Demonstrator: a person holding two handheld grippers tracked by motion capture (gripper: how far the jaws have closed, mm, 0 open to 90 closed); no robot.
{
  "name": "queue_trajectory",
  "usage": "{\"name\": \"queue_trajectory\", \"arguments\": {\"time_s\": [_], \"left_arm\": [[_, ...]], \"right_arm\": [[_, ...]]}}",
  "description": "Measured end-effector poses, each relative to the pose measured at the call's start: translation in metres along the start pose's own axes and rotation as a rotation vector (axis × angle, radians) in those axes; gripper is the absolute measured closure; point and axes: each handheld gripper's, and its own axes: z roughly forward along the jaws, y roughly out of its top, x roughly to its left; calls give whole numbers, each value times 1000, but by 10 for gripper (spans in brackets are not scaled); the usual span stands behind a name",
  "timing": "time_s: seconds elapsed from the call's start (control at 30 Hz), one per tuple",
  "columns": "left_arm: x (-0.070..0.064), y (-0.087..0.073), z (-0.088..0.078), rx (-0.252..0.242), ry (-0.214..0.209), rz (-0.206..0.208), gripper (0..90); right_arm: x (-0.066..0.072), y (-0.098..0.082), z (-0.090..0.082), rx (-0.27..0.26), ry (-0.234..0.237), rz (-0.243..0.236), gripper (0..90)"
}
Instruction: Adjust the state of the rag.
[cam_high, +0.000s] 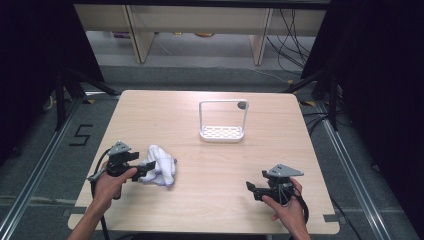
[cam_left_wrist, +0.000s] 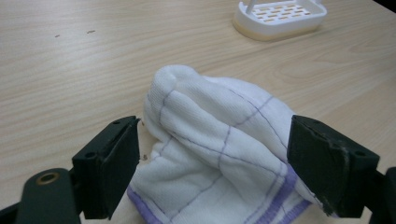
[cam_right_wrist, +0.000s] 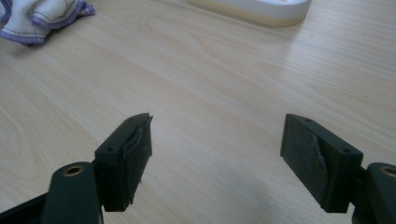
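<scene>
Cloth (cam_high: 159, 165), white with purple grid lines and purple hem, lies crumpled on the desk (cam_high: 210, 200) near its front left. Left tool (cam_high: 145, 167) is at the cloth's near edge, jaws apart; in the left gripper view the cloth (cam_left_wrist: 219, 144) bulges up between the two jaws, which flank it, contact too close to call and not yet clamped. Right tool (cam_high: 251, 190) sits low at the front right, jaws apart on nothing, well apart from the cloth; bare wood shows ahead of it in the right gripper view. White rack (cam_high: 222, 121), with a slotted base and a tall frame, stands mid-desk toward the far side, nothing on it. Step, as I read it: the grasp on the cloth, approach done, closing pending. Next move calls for the left jaws to shut on a thick fold, not the thin hem, then lift clear of the desk.
</scene>
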Motion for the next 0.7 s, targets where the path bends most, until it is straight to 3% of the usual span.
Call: {"name": "queue_trajectory", "arguments": {"time_s": [0.1,0.17,0.27,0.33,0.37,0.4,0.43,0.5,0.6,0.63,0.7], "left_arm": [[2,2,4,-6,-1,-39,194],[3,1,7,16,-1,-30,211],[8,0,9,68,-6,-5,268],[7,-1,13,48,-12,-25,298],[9,0,14,76,-18,4,333],[6,-1,18,56,-26,-21,350],[9,-1,18,91,-40,21,374],[8,-2,24,77,-58,6,451],[11,-3,25,64,-69,37,651],[11,-3,24,70,-68,61,714],[8,-3,23,51,-72,68,789]], "right_arm": [[1,0,0,-1,-3,-1,256],[2,0,0,-5,-23,0,256],[1,0,0,-2,-16,-2,256],[1,0,0,-1,-13,-2,256],[1,0,0,-1,-18,-3,256],[2,0,0,4,-25,-6,256],[2,0,0,5,-22,-5,256],[2,0,0,4,-23,-6,257],[1,0,1,7,6,-6,259],[1,0,1,2,-3,-5,259],[2,0,1,-3,-16,-3,262]]}}
